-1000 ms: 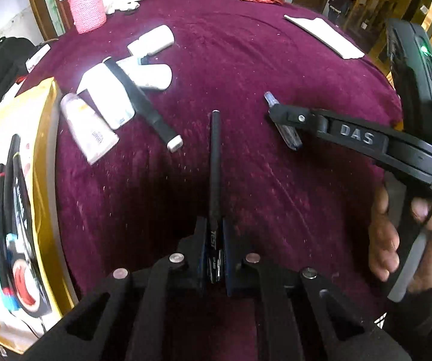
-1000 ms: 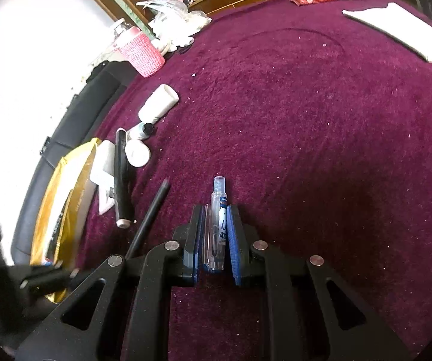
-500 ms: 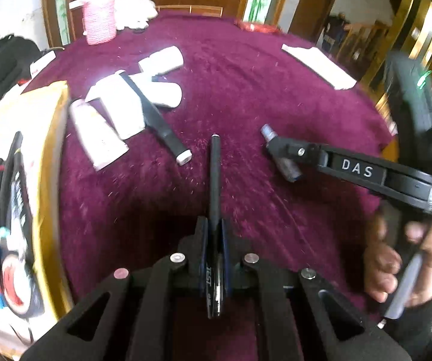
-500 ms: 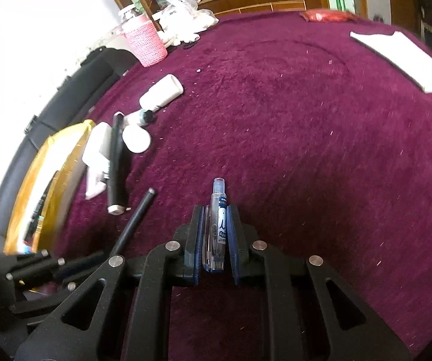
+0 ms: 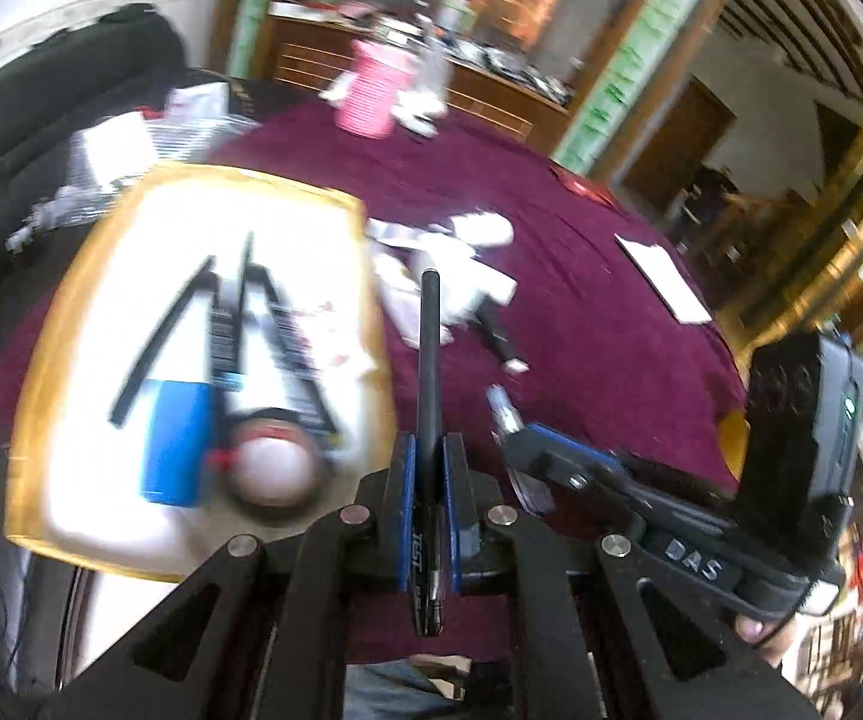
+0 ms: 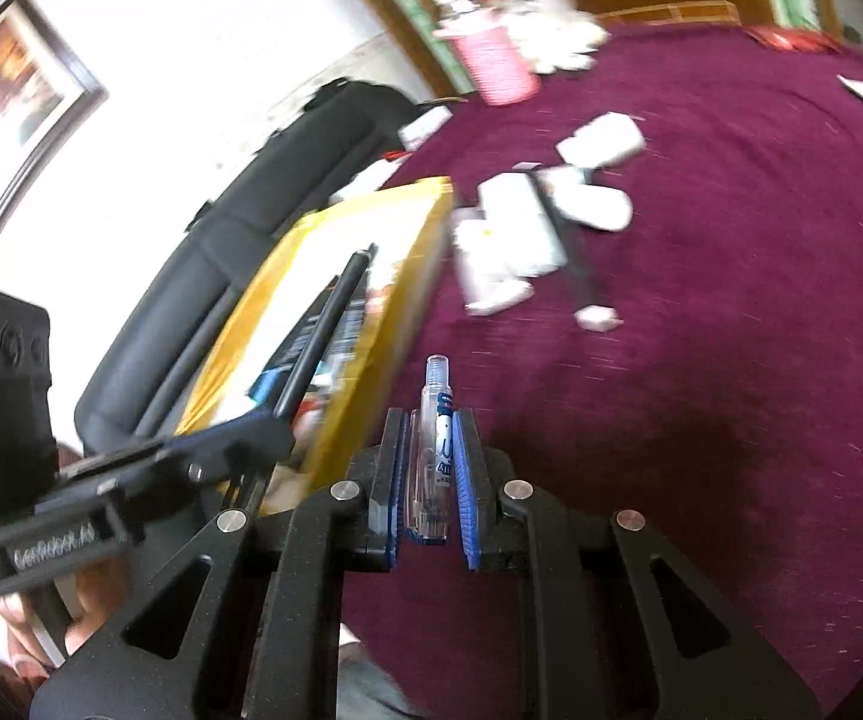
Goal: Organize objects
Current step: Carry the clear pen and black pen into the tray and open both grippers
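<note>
In the left wrist view the main risk, as I judge it, is the long black pen [image 5: 429, 360] pivoting or sliding out: the left gripper [image 5: 428, 480] grips it near its rear end only, so most of its length juts forward unsupported, and a quick swing (the picture is smeared with motion) could tilt it or knock its tip against the rim of the yellow tray [image 5: 365, 276]. The blue pads are clenched tight on the barrel, with no gap showing. The pen's tip hangs just right of the tray rim, above the white tubes [image 5: 461, 264] on the maroon tablecloth [image 5: 599, 324]; the tray already holds pens and a tape roll [image 5: 272, 462]. In the right wrist view the right gripper [image 6: 430, 480] is closed on a short clear pen [image 6: 434, 438], held along nearly its whole length, so it looks more secure. It sits right of the tray's near corner, over the cloth. Both grippers crowd the same tray corner, so a collision between them seems possible.
</note>
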Demonstrator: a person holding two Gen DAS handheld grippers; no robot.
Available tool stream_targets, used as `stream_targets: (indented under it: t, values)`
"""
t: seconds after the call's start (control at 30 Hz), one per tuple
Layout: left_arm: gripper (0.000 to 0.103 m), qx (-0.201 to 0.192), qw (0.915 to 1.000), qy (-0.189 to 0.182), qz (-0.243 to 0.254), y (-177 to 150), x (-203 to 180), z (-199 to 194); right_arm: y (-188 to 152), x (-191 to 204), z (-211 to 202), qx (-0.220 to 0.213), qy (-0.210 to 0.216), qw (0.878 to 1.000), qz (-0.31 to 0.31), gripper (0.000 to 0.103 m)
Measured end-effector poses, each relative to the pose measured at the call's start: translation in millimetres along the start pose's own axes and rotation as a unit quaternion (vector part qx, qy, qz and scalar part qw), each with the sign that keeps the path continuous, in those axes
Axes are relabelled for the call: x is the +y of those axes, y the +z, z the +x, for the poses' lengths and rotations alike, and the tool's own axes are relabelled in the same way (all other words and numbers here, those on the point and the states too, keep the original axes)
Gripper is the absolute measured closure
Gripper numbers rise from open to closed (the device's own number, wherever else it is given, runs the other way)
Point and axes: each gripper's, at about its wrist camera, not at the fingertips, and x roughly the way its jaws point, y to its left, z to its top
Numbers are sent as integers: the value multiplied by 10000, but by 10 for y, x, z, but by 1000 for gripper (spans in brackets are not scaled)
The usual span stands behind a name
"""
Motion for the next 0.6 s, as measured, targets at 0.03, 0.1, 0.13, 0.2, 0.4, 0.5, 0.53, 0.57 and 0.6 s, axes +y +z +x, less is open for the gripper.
stream_targets:
  t: [0.03, 0.1, 0.13, 0.2, 0.4, 0.5, 0.53, 0.57, 0.6]
  values:
    - [97, -54, 9999, 88, -97, 25, 106, -56, 10, 104, 40, 26, 56, 9999, -89, 88]
    - [97, -116, 9994, 234, -227, 84, 278, -100, 17, 256, 117, 96, 88, 9996, -234, 88]
    - [97, -140, 9989, 308, -322, 118, 384, -107, 24, 309, 164, 155, 105, 9994, -279, 88]
    - [97, -172, 9981, 385, -453, 174, 544, -91, 50, 393, 269, 278, 151, 9989, -332, 88]
    - [97, -8, 9953, 668, -694, 316, 892, 203, 160, 471, 577, 500, 274, 9978, -345, 88]
    - [97, 68, 9951, 696, -702, 384, 932, 310, 228, 490, 722, 541, 248, 9973, -436, 88]
    - [97, 105, 9951, 709, -682, 407, 934, 352, 261, 490, 780, 562, 263, 9971, -436, 88]
    - [97, 140, 9949, 736, -676, 435, 950, 392, 291, 486, 835, 582, 260, 9971, -421, 88]
    - [97, 178, 9949, 740, -667, 449, 962, 425, 333, 484, 909, 619, 217, 9970, -418, 88]
